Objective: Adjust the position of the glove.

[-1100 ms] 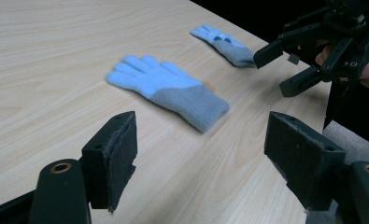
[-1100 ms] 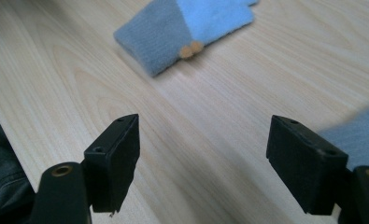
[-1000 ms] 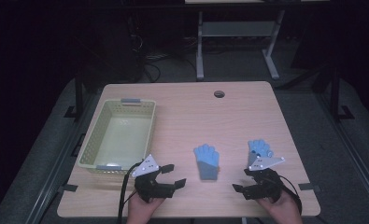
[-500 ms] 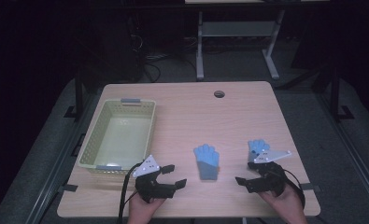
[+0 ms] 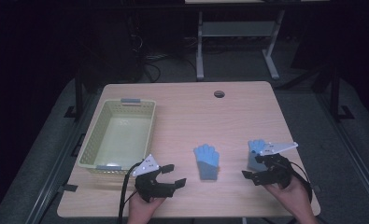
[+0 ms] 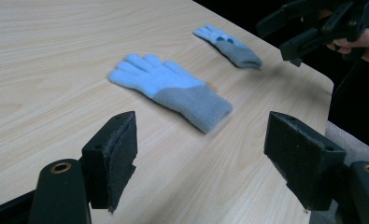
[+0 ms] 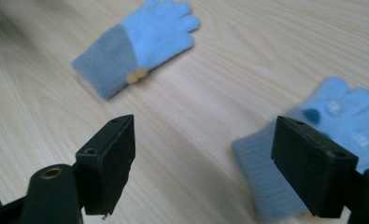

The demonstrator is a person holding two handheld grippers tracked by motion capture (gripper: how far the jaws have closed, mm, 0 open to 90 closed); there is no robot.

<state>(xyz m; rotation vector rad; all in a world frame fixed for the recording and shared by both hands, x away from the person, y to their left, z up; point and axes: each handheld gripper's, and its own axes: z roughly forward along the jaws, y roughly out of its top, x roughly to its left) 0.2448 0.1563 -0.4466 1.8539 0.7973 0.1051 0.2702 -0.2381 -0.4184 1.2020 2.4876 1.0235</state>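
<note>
Gloves (image 5: 206,161) mid-table, bare wood around.

Fuzzy knit gloves (image 5: 206,161) on smooth matt wood-grain table (image 5: 219,121)

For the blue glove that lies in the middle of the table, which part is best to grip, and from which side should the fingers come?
Probably the grey cuff of the middle glove. It lies flat, with the cuff toward the table's near edge and nothing around it. The open left gripper is nearest, so come down from above on that side and pinch across the thicker ribbed cuff.
</note>
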